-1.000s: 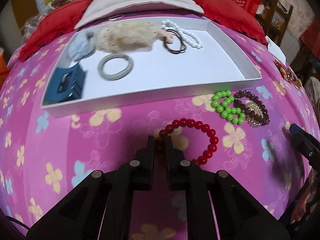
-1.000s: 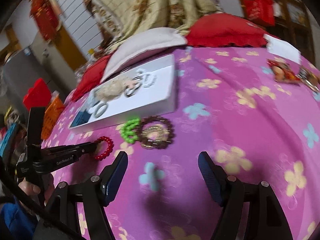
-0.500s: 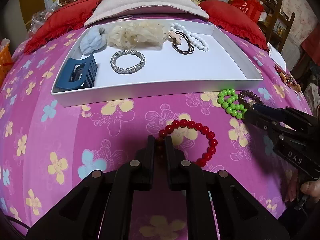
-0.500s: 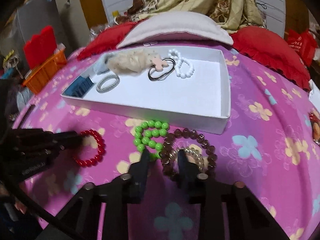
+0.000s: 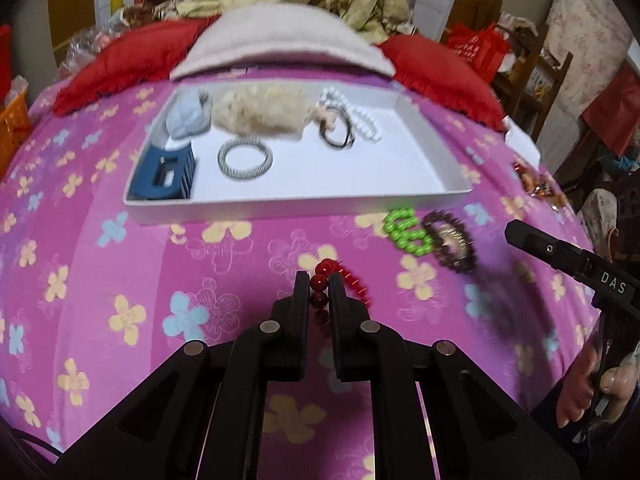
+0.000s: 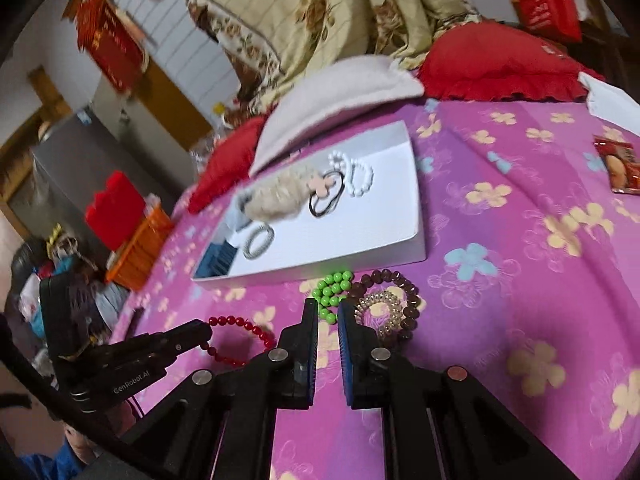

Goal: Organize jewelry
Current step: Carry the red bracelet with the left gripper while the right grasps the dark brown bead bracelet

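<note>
The left gripper [image 5: 319,286] is pinching the red bead bracelet [image 5: 343,278] between its nearly closed fingers, a few beads showing in the gap while the rest of the loop is trailing off to the right of the tips, stretched and blurred. That suggests the bracelet is being lifted off the pink floral bedspread [image 5: 120,288], gripped at one edge so the loop can hang free for dropping.

Straight ahead of this gripper, the white tray [image 5: 304,206] is lying with its near wall facing the fingers. It is already holding a blue hair claw [image 5: 166,176], a silver coiled band [image 5: 245,159], a cream scrunchie [image 5: 256,114], a black hair tie [image 5: 338,132] and white pearl beads [image 5: 366,120], so it is probably the collecting place.

The right gripper [image 6: 328,314] is pressing its fingers close together, tips just short of the green bead bracelet [image 6: 332,290]; whether it is gripping any bead, I cannot tell. Just right of those tips, a brown bead bracelet [image 6: 404,304] is ringing a pale spiral hair tie [image 6: 380,306], both lying on the bedspread, still outside the tray.
</note>
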Demonstrator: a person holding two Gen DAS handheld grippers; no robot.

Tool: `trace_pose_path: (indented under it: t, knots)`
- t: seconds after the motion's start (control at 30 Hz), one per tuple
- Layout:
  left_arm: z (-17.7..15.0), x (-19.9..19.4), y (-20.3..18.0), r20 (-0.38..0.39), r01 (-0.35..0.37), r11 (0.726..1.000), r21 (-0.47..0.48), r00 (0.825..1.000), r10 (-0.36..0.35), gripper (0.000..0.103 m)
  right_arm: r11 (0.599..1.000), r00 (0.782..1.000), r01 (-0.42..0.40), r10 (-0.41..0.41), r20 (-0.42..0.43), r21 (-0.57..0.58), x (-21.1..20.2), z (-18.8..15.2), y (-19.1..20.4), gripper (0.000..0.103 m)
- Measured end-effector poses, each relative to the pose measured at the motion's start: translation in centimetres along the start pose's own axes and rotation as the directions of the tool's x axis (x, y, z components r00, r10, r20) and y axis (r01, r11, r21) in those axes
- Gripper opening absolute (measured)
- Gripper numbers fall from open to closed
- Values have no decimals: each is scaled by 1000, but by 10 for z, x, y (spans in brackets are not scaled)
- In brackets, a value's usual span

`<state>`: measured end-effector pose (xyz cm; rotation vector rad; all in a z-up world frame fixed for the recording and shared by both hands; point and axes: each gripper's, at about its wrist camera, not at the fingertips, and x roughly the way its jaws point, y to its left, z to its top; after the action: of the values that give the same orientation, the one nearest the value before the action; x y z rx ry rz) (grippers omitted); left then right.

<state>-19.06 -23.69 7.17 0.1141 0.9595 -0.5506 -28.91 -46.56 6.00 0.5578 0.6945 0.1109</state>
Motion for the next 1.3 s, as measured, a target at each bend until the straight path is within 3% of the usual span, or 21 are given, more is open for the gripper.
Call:
trace_pose_path:
  t: [0.13, 0.2, 0.27, 0.33, 0.4, 0.57, 0.67, 1.0, 1.13, 1.3]
  knots:
    - [-2, -18, -4, 26, 15, 1000, -6, 1000, -14, 8, 998, 998, 58, -59, -29, -32, 1, -9, 5, 13]
    - [-4, -25, -3, 36, 11, 1000, -9, 999, -10, 8, 996, 997, 66, -68, -45, -58, 4, -14, 8, 47]
    - [-7, -32, -1, 44, 10, 1000, -19, 999, -9, 8, 989, 995, 87, -92, -39, -120, 9, -18, 14, 51]
    - [-9, -37, 2, 48, 7, 1000, -27, 999, -6, 8, 976, 990, 112, -125, -60, -187, 22, -20, 22, 51]
    - [-11, -41, 5, 53, 3, 999, -34, 999, -1, 8, 958, 983, 143, -167, -78, -250, 38, -20, 27, 42]
    - [-18, -50, 10, 60, -3, 999, -40, 998, 6, 8, 916, 963, 205, -252, -98, -345, 75, -20, 27, 34]
    - [-20, -52, 12, 62, -10, 999, -43, 998, 13, 8, 912, 957, 209, -265, -117, -353, 84, -16, 23, 13]
    - [-24, -58, 20, 77, -6, 998, -58, 997, 10, 8, 977, 992, 98, -111, -64, -188, 33, -1, 25, 10]
    - [-25, -61, 22, 82, -2, 998, -62, 997, 7, 8, 994, 999, 32, -36, -31, -104, 8, 10, 22, 10]
    - [-24, -68, 23, 93, 5, 998, -62, 996, 1, 8, 997, 1000, -11, 11, 6, -80, -13, 25, 29, 10]
